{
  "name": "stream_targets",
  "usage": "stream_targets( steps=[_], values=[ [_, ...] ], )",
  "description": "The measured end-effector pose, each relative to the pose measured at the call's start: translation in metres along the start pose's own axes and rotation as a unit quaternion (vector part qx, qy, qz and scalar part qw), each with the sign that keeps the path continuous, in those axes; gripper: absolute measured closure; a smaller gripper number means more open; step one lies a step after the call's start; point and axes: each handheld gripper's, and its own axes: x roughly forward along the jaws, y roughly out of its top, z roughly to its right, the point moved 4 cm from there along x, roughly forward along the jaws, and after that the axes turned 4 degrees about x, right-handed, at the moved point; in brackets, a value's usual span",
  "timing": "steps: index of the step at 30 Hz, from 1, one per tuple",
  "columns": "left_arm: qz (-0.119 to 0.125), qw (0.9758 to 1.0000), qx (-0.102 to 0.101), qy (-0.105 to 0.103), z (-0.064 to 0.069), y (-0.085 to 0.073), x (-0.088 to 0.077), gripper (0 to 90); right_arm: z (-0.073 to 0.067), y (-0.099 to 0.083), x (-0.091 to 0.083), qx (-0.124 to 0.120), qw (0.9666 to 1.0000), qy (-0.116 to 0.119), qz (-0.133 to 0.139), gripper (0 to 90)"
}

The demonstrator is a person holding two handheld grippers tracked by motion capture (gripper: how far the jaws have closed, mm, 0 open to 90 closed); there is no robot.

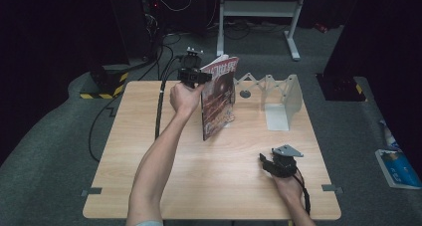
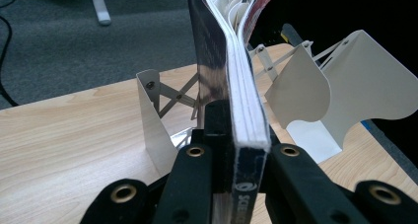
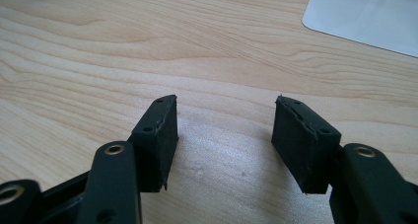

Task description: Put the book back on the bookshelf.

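Two claws are at work over the pale wooden counter, and only one is busy. The left claw is pinching the spine edge of a thick glossy magazine with a dark red cover; the left gripper view shows both black jaws pressed flat against the bound edge, pages fanning loose above. The magazine stands upright, its lower edge at or just above the counter, just in front of the white expanding metal book rack that sits near the counter's far edge. Judging by that, the pick-up is done and the magazine is raised to a standing pose, but it is not yet between the rack's end plates, which lie just behind and to one side of it in the left gripper view. What looks to be left is carrying it the short way back into the rack, setting it down against a plate and letting go. The right claw rests low over the counter, well apart from the rack on the near side, jaws spread and holding nothing, bare wood between its pads.
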Motion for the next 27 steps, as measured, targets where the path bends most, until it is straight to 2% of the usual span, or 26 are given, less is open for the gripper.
stream_targets(
  steps=[5,9,13,18,22,27],
  values=[
    [0.003,1.0000,0.001,0.009,-0.002,0.000,-0.005,83.7,0.000,0.000,0.000,0.000,1.0000,0.000,-0.001,42.8],
    [0.015,0.9998,0.004,0.014,-0.001,0.001,-0.006,83.7,0.000,0.000,0.000,0.001,1.0000,0.000,0.000,42.8],
    [0.027,0.9993,0.010,0.024,0.003,0.001,-0.001,83.7,0.000,0.000,0.000,0.003,1.0000,0.002,0.001,42.7],
    [0.054,0.9983,-0.003,0.023,0.006,-0.004,0.007,83.7,0.000,0.000,0.000,0.004,1.0000,0.002,0.002,42.7],
    [0.070,0.9969,0.005,0.036,0.007,-0.007,0.010,83.6,0.001,0.001,-0.001,0.008,0.9999,0.005,0.003,42.6],
    [0.063,0.9972,0.013,0.037,0.010,-0.010,0.009,83.0,0.000,0.001,-0.001,0.008,0.9999,0.005,0.004,42.6]
  ],
)
